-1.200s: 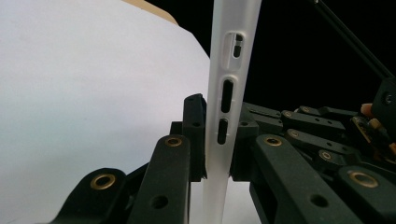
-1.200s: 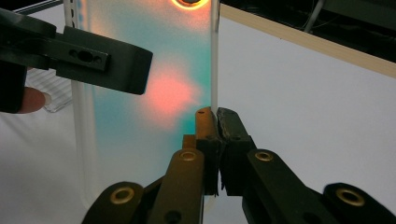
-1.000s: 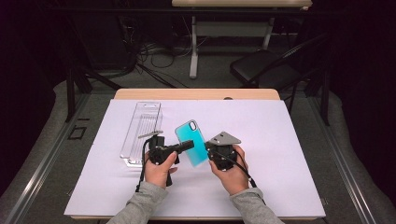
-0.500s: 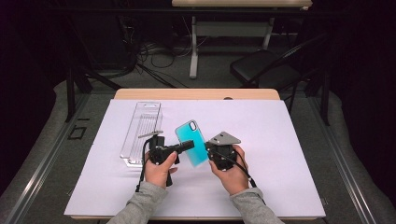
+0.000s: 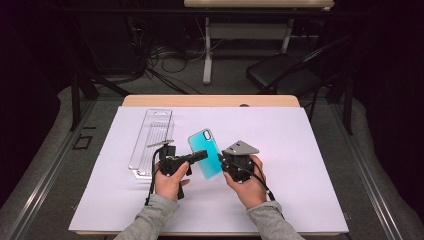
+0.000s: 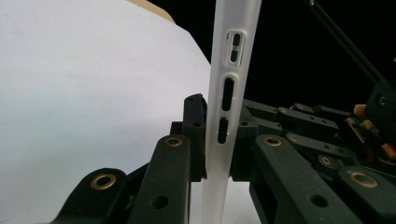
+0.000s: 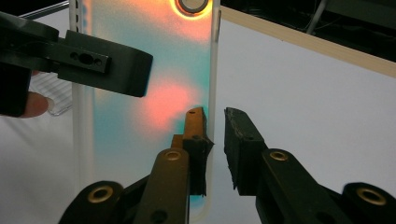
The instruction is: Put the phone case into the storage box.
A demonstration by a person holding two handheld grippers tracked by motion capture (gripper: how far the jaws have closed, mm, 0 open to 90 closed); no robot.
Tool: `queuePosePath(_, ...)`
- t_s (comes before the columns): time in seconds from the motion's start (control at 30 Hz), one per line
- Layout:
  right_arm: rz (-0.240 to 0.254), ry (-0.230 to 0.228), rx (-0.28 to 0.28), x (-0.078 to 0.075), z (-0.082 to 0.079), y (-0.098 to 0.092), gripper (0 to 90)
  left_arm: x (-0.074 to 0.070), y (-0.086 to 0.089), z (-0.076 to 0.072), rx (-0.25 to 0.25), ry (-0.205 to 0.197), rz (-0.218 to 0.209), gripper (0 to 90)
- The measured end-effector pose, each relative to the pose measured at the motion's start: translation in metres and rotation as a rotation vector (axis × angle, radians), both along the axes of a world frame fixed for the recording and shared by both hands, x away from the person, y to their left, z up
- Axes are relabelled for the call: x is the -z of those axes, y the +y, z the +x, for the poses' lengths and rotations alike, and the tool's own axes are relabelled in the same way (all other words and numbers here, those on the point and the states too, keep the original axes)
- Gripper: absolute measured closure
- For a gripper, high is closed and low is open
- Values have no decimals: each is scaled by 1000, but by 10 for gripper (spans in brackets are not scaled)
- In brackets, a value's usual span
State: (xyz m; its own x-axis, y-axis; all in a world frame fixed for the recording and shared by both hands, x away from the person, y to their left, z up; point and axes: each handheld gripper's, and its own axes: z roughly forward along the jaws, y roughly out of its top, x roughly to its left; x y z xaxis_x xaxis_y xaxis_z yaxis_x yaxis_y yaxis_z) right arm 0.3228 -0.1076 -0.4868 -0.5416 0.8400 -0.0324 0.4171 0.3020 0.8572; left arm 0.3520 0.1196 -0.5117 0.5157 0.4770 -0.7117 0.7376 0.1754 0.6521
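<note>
**Kai:** Handover step, looks like. Left gripper [image 5: 200, 155] is clamped across the teal phone case [image 5: 205, 152], which hangs in the air over the white sheet [image 5: 300, 150], between the two hands. In the left gripper view the pads pinch the case's frosted side wall [image 6: 224, 116] just by the button cut-outs.

**Ro:** And the right gripper [image 5: 221, 159]?

**Kai:** Its jaws have just been opening. In the right gripper view the case's edge [image 7: 212, 70] sits between them with a clear gap to the far pad, so it's parted, no longer gripping. My read: the left one carries the case alone now.

**Ro:** Next move?

**Kai:** I'd guess the right backs clear of the edge without knocking the case, then re-grips elsewhere, or the left lowers it. Clear plastic packaging tray [image 5: 150, 140] lies flat on the sheet, near the left hand [image 5: 167, 182]; might be the destination, can't say.

**Ro:** Any branding or text?

**Kai:** None readable. Case back is plain teal with a camera cut-out [image 5: 206, 133]. Tray looks unmarked from here, too small to tell.
</note>
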Motion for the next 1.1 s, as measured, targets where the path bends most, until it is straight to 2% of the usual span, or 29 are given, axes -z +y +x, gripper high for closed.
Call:
queuePosePath(0.2,10,-6,-5,-2,-1,0,755,-1,3,1,-7,-7,3,813)
queuePosePath(0.37,54,5,-24,-5,-1,-3,716,-3,9,3,-14,-8,9,813)
queuePosePath(0.53,83,5,-46,-8,-1,-7,674,-6,13,3,-9,-32,23,813)
queuePosePath(0.77,114,27,-79,-12,-1,-11,612,-11,18,3,13,-85,57,814)
queuePosePath(1.1,137,26,-127,-18,-1,-14,561,-21,26,-1,66,-177,117,814)
